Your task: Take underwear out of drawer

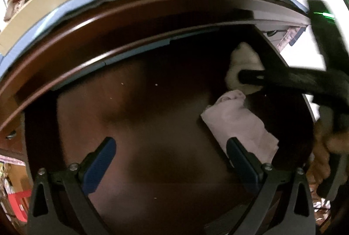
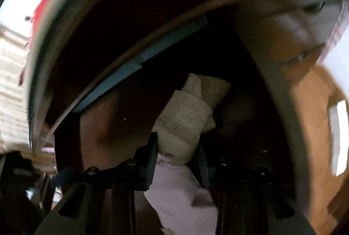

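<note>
The left gripper (image 1: 170, 160) is built of black struts, with two fingers faced in ribbed dark-blue pads (image 1: 101, 160). Silver screw heads (image 1: 73, 166) are set at the finger joints, and triangular cut-outs are seen in the outer struts. The right gripper (image 2: 177, 147) is black throughout, with dark screws (image 2: 130, 162) at its joints. A green light (image 1: 325, 14) is shown on its black body.

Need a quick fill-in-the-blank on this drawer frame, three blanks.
1. The right hand-held gripper has its jaws around the ____ cloth.
2. The left hand-held gripper holds ____.
3. The pink cloth lies inside the ____.

Missing words: beige; nothing; drawer
</note>
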The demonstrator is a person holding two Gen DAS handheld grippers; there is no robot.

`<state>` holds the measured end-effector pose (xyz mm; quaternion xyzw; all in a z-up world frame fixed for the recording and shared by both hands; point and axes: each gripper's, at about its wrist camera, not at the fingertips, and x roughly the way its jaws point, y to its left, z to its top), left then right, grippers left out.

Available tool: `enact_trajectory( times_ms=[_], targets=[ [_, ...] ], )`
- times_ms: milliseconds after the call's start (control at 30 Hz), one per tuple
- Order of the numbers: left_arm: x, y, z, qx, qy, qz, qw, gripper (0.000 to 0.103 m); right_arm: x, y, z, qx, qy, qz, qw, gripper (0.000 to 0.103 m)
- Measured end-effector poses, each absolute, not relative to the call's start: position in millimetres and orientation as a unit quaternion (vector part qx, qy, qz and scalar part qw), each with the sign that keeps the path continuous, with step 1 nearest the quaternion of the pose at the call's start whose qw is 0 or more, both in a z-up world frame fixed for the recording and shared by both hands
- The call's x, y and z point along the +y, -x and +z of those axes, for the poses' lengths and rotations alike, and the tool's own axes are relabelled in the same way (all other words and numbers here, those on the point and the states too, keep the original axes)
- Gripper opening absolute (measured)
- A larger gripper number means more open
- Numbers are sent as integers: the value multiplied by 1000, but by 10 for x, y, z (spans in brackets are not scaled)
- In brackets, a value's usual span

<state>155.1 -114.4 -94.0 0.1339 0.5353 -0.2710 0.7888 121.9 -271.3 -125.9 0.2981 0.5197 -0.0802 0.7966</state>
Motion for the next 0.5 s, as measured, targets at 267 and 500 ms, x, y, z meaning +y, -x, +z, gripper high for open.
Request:
enact_trajectory(
  times_ms=[267,500],
  targets=[
    [-1538,-1463,-1086,574,-119,-256,768,102,-2646,-845,-889,513,-169,-36,841,37],
    [-1816,-1446,-1350,634,-81,-211,739,92,-2705,-622,-736,468,-144,-39,871,37]
  ],
)
